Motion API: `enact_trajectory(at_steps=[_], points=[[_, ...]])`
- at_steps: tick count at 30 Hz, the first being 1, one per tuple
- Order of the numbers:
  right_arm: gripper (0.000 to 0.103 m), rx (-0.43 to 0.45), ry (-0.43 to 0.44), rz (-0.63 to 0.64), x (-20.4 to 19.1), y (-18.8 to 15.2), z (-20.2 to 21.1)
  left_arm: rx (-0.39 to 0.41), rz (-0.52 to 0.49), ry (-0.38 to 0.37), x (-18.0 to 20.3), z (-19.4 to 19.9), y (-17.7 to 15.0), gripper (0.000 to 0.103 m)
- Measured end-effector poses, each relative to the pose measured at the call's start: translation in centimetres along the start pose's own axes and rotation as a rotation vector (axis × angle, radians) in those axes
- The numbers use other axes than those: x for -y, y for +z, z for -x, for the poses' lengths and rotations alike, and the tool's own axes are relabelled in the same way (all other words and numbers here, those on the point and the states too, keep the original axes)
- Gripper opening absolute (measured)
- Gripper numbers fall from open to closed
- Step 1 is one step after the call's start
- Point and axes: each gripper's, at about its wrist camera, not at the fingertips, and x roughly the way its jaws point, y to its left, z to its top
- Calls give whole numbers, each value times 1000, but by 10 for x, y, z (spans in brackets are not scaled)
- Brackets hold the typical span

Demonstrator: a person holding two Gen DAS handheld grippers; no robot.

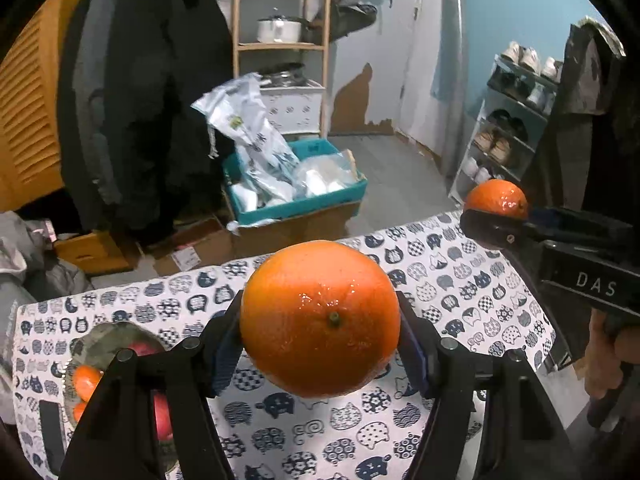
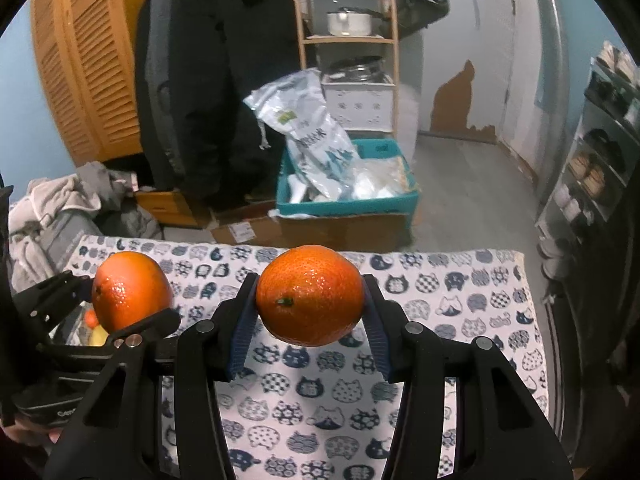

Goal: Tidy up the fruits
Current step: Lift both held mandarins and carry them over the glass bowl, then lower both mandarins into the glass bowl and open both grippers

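My left gripper (image 1: 320,320) is shut on a large orange (image 1: 320,316) and holds it above the cat-print tablecloth (image 1: 440,288). My right gripper (image 2: 310,304) is shut on a second orange (image 2: 310,294), also held above the cloth. In the left wrist view the right gripper shows at the right edge with its orange (image 1: 496,198). In the right wrist view the left gripper's orange (image 2: 130,290) shows at the left. A glass bowl (image 1: 112,334) at the table's left holds small oranges (image 1: 86,380) and red fruit (image 1: 140,348), partly hidden by my left finger.
A dark flat object (image 1: 52,428) lies by the bowl at the table's left edge. Beyond the table's far edge stand a teal crate of bags (image 1: 296,184), cardboard boxes (image 1: 208,244), hanging dark coats (image 1: 140,100), a wooden shelf (image 1: 280,44) and a shoe rack (image 1: 508,136).
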Motion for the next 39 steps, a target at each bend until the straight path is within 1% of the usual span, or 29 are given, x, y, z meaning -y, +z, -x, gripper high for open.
enact_trajectory(at_steps=[6, 12, 19, 26, 34, 39], points=[[48, 20, 29, 38, -32, 12, -1, 36, 30, 35, -26, 20, -1, 69], [48, 32, 63, 80, -65, 22, -2, 65, 81, 64, -60, 40, -4, 69], [48, 14, 115, 125, -106, 31, -15, 87, 141, 103, -100, 56, -10, 69], [48, -21, 169, 149, -143, 36, -36, 65, 203, 145, -143, 55, -26, 69], [48, -80, 214, 175, -186, 37, -72, 33, 283, 192, -189, 49, -44, 69], [48, -129, 242, 191, -211, 32, -99, -13, 330, 209, -219, 36, -61, 69]])
